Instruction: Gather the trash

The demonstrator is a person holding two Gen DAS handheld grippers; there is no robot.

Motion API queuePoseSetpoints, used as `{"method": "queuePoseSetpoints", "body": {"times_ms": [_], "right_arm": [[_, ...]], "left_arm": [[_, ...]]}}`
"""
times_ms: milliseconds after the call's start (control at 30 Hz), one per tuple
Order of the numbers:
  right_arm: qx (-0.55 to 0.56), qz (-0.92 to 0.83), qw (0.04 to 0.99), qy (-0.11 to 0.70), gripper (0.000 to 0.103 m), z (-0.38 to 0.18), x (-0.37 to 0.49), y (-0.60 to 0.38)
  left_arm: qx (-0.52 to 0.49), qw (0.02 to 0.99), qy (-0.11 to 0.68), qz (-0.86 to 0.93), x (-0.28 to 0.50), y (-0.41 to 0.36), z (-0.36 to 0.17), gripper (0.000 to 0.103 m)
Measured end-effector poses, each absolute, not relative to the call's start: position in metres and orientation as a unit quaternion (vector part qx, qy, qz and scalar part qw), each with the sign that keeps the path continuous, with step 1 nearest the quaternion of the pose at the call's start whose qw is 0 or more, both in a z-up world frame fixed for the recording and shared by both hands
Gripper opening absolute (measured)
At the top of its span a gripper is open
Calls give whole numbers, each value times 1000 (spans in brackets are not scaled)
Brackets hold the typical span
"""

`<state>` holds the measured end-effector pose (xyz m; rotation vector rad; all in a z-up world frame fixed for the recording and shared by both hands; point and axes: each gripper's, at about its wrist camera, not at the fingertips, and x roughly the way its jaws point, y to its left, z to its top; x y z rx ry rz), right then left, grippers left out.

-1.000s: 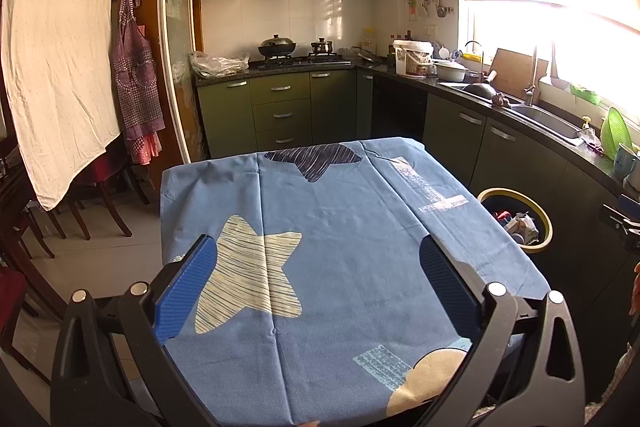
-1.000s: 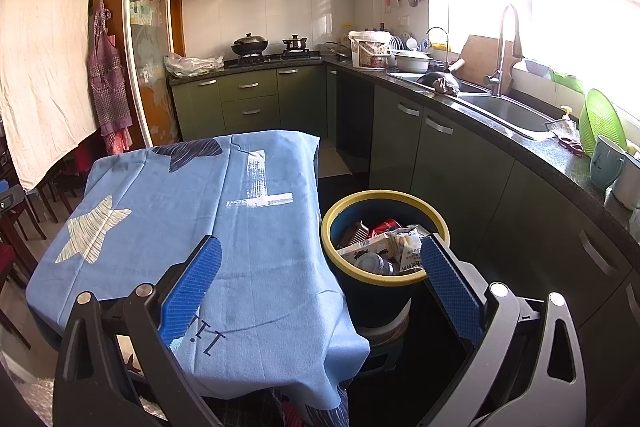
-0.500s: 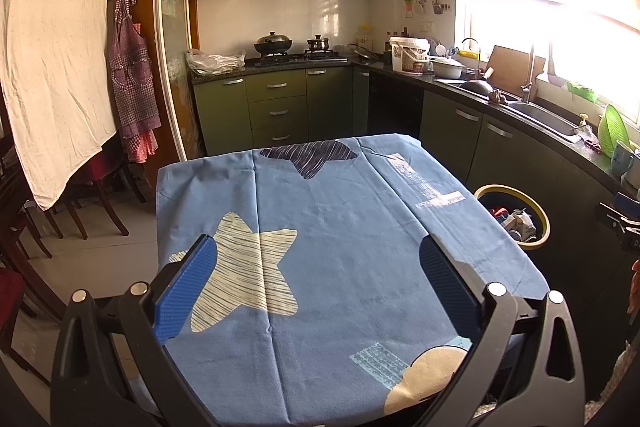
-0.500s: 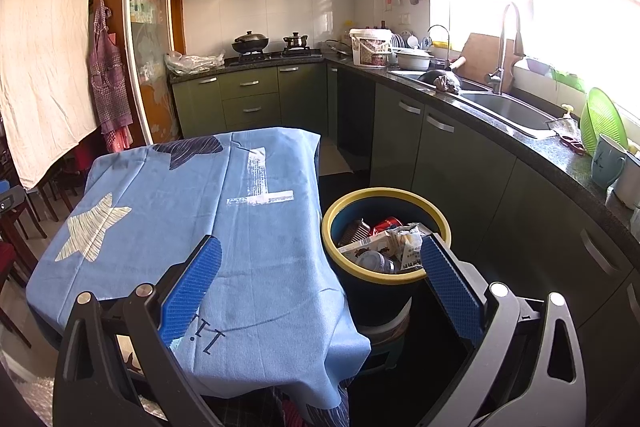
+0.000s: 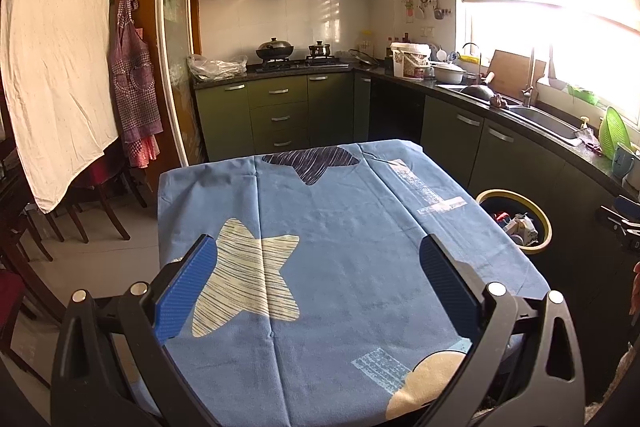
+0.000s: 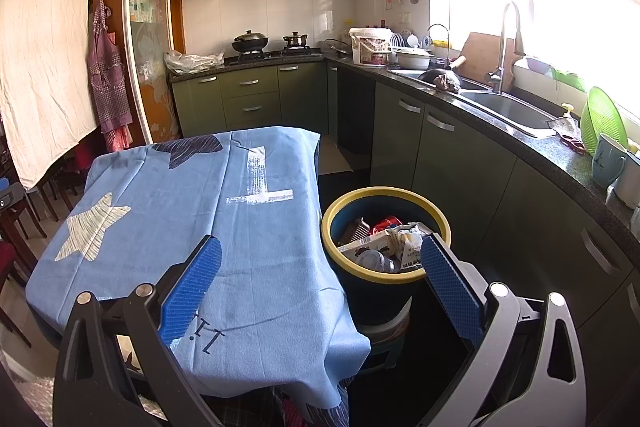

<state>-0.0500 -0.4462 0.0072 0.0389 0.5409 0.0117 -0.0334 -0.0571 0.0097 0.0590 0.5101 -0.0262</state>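
A dark bin with a yellow rim (image 6: 386, 277) stands on the floor right of the table, holding cartons, a red can and crumpled wrappers (image 6: 394, 241). The same bin (image 5: 538, 249) shows at the right edge of the left wrist view. My right gripper (image 6: 320, 281) hovers open near the table's right edge, its right finger (image 6: 450, 285) in front of the bin. Above the blue star-patterned tablecloth (image 5: 340, 227), my left gripper (image 5: 318, 285) is open with nothing between its pads. No loose trash shows on the cloth.
Green kitchen cabinets (image 6: 460, 155) and a dark counter with a sink (image 6: 508, 109) run along the right. A stove with pots (image 5: 294, 53) is at the back. Wooden chairs (image 5: 96, 195) and a hanging white sheet (image 5: 52, 39) stand on the left.
The left view has drifted slightly, with the table sliding a little left in frame. The right view is almost unmoved. Both grippers stay open.
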Motion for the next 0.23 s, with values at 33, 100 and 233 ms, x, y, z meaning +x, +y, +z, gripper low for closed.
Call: {"method": "queuePoseSetpoints", "body": {"times_ms": [33,100,233], "right_arm": [[19,6,963,267,98,7,-50,-446],[20,6,963,269,98,6,-49,-447],[20,7,963,270,98,6,-48,-447]], "left_arm": [[30,967,255,-9,-33,-57,10,97],[27,966,258,-6,-30,-55,10,97],[21,963,268,-10,-28,-53,8,97]]}}
